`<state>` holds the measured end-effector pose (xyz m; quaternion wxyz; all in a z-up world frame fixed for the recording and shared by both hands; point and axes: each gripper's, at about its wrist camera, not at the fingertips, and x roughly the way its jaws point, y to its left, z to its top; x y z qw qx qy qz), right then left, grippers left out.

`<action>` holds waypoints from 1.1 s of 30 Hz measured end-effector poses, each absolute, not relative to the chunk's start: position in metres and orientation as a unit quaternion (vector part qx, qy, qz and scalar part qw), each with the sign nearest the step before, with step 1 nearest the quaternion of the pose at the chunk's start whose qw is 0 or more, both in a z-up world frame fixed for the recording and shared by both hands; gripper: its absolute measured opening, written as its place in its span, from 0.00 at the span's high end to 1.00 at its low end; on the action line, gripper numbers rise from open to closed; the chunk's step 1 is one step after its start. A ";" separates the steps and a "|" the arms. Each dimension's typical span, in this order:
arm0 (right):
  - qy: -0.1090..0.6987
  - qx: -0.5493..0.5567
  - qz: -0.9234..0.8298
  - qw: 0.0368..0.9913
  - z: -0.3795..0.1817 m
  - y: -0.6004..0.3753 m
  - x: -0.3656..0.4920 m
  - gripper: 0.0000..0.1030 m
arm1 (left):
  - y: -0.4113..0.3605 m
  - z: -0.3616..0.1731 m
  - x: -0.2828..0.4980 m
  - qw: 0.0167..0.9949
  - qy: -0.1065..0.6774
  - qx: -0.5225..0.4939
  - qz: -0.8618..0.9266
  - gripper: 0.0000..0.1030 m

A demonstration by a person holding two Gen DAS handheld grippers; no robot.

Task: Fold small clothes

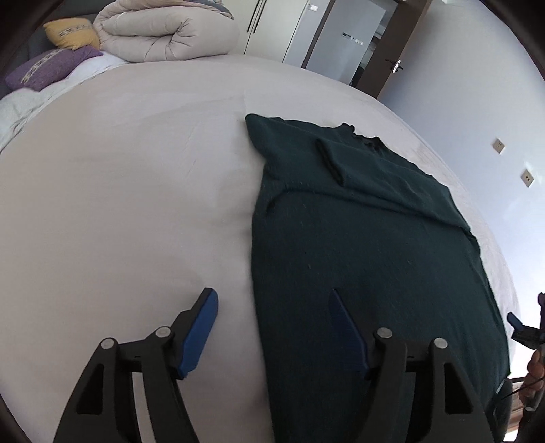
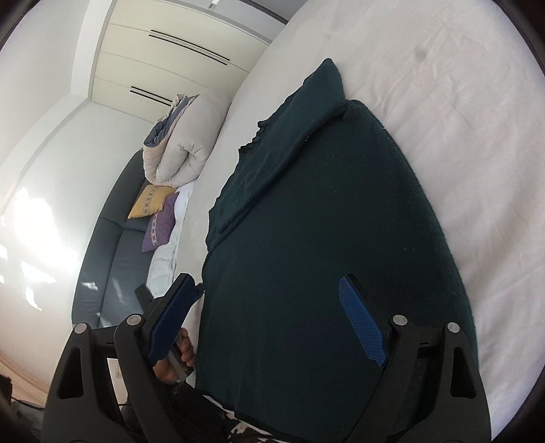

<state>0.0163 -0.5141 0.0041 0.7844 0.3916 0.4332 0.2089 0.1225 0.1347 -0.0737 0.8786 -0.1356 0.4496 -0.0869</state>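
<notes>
Left gripper sits nearest in its own view, blue pads spread wide w/ nothing between them; its left finger hangs over bare sheet, its right finger over the near hem area of the sweater. Can't tell if either pad touches the fabric. Right gripper is likewise spread wide & holding nothing, both blue pads over the lower part of the dark green sweater, one finger near the garment's edge. In the left view the right gripper shows only as a sliver at the frame's right edge, beside the sweater's far side hem.

Just behind that finger in the right wrist view, a hand grips a handle, at the bed's edge.

The sweater lies flat on the bed, on the pale sheet, hem toward the grippers & neckline away. One sleeve is folded in across the chest; the upper part looks doubled over along a diagonal crease. Sheet left of it is mostly smooth w/ light wrinkles.

Farther back at the head of the bed: a rolled beige duvet, a yellow cushion & a purple cushion next to it. Beyond those, white wardrobe doors w/ dark bar handles, & a door w/ a handle at the room's far side
</notes>
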 end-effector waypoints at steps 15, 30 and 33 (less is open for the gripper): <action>0.450 0.352 0.098 0.815 0.016 -0.585 -0.110 0.16 | 0.129 -0.081 0.023 0.843 0.492 -0.177 -0.122 0.27; 0.501 0.378 0.108 0.771 -0.025 -0.604 -0.105 0.15 | 0.155 -0.092 0.017 0.772 0.533 -0.287 -0.193 0.40; 0.502 0.380 0.111 0.769 -0.023 -0.603 -0.103 0.15 | 0.162 -0.097 0.011 0.753 0.539 -0.320 -0.202 0.49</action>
